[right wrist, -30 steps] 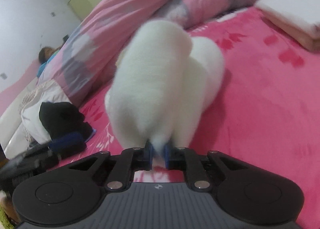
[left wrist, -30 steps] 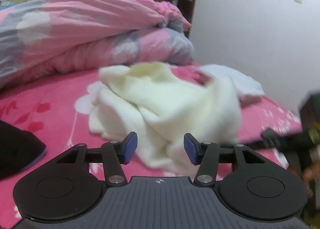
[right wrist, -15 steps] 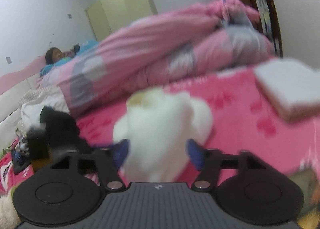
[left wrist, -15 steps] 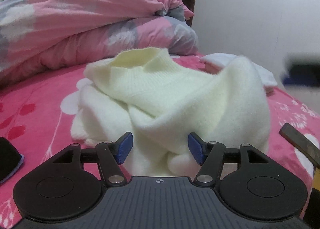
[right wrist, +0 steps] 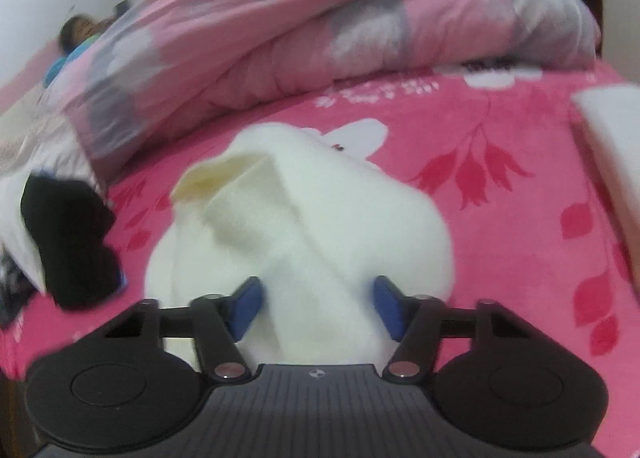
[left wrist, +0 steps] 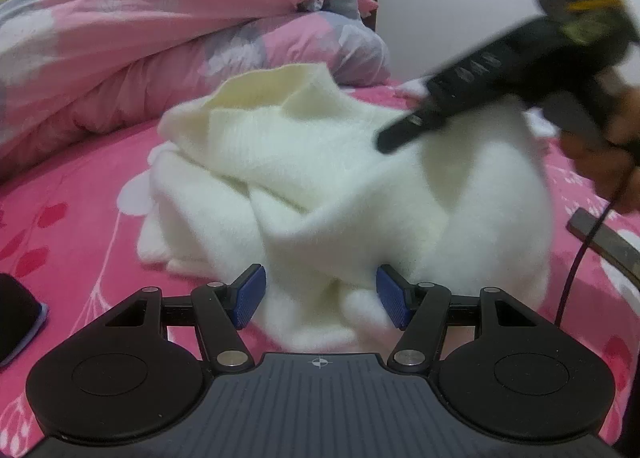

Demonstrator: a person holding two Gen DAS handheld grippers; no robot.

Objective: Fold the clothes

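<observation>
Cream sweater [left wrist: 320, 178] lies crumpled on the pink bed [left wrist: 80, 194]. Left tool [left wrist: 320, 296] and right tool [right wrist: 316, 304] both spread wide, fabric between the fingers, nothing pinched.

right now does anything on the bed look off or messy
The cream sweater lies bunched in a crumpled heap on the pink bedsheet, not flat for folding. Both grippers, left and right, are open around it.
</observation>
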